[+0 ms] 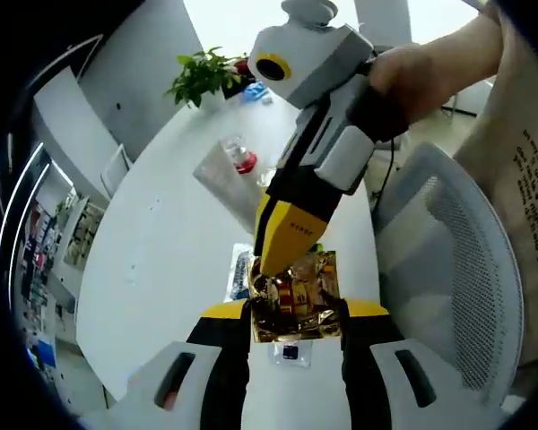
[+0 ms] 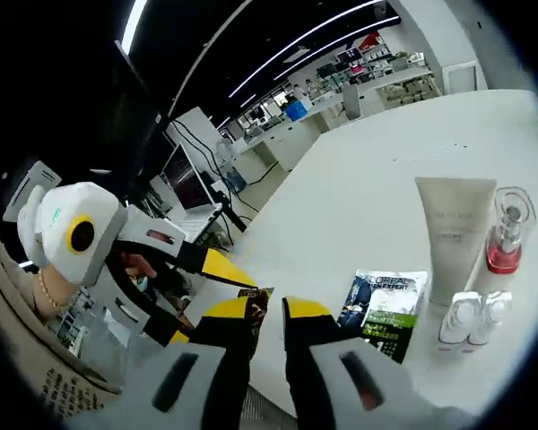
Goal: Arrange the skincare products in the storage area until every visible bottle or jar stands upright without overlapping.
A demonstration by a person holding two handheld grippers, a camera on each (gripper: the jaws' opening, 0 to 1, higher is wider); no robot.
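A crinkled gold foil packet (image 1: 296, 300) sits between the jaws of my left gripper (image 1: 294, 312), which is shut on its two side edges. My right gripper (image 1: 271, 267) comes down from the upper right, held by a hand (image 1: 421, 72), and its closed yellow tips pinch the packet's top left corner. In the right gripper view the packet (image 2: 256, 303) shows edge-on in my right gripper (image 2: 269, 313), with the left gripper (image 2: 222, 267) reaching in from the left. On the white table stand a pale tube (image 2: 453, 233), a clear bottle with red inside (image 2: 507, 228) and two small white bottles (image 2: 471, 318).
A dark L'Oreal sachet (image 2: 381, 305) lies flat beside the tube. A potted plant (image 1: 206, 76) stands at the table's far end. A white mesh chair (image 1: 466, 251) is right against the table edge (image 1: 369, 224). Desks and monitors (image 2: 184, 184) fill the room behind.
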